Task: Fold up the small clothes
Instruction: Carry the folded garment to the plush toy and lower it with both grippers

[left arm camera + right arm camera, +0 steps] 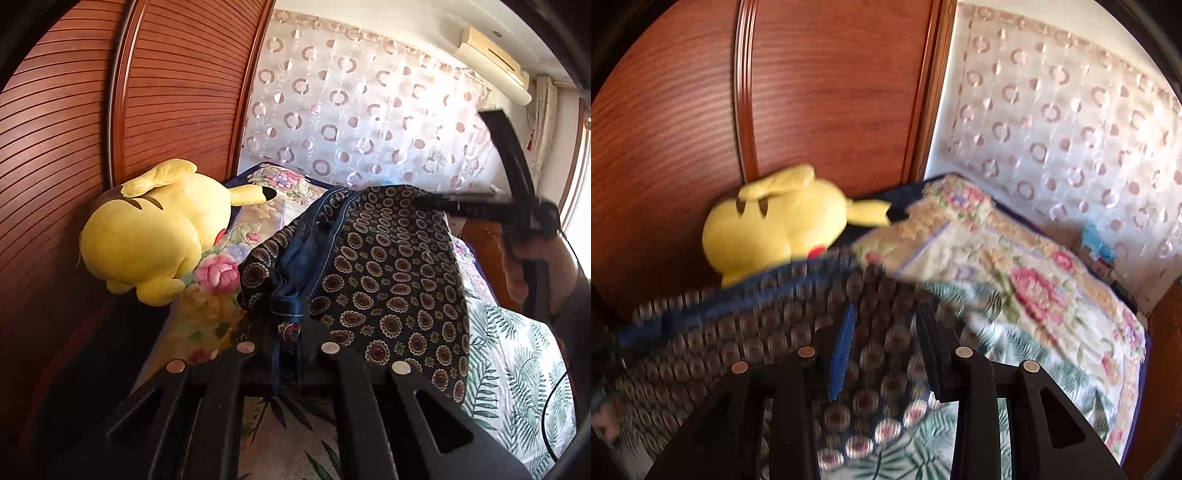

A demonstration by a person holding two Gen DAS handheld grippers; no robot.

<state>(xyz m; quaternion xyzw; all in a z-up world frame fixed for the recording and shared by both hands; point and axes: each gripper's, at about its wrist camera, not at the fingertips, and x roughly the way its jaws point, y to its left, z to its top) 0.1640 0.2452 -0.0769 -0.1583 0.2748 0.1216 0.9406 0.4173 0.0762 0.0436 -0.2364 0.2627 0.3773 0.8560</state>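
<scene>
Garment (388, 266) pinched in left hand-held gripper (291, 343).

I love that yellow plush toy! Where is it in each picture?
Left wrist view: the yellow plush toy lies at the left middle, against the brown slatted wardrobe, beside the flowered quilt.
Right wrist view: it lies left of centre, above the patterned dark garment, against the same wardrobe.
Shared landmark: the curtain with ring shapes, to the right of the wardrobe in both.

yellow plush toy (155, 236), floral pillow (1015, 266), patterned curtain (362, 110)
</scene>
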